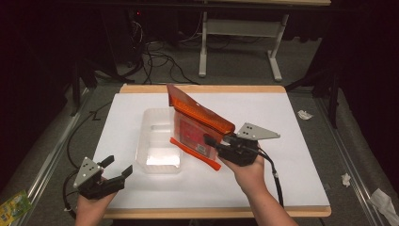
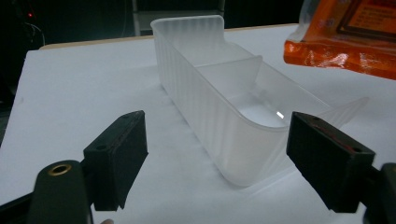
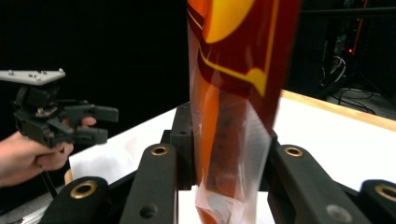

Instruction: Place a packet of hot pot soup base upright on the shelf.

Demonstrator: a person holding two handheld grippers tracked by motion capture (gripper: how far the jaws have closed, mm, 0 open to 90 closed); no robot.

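An orange snack bag (image 1: 197,122) hangs tilted above the white board, its lower edge over the right side of a clear plastic two-compartment container (image 1: 157,141). My right gripper (image 1: 211,141) is shut on the bag's lower right part; in the right gripper view the bag (image 3: 238,70) rises between the jaws of that gripper (image 3: 224,135). My left gripper (image 1: 118,167) stands open with nothing held near the board's front left corner, apart from the container. In the left gripper view its jaws (image 2: 217,126) frame the container's near end (image 2: 224,102), with the bag (image 2: 345,37) at upper right.
The white board (image 1: 282,122) covers a wooden tabletop. Crumpled paper scraps (image 1: 305,114) lie to the right of the board and a green packet (image 1: 11,205) lies at the lower left. Cables and a table frame (image 1: 203,52) stand behind.
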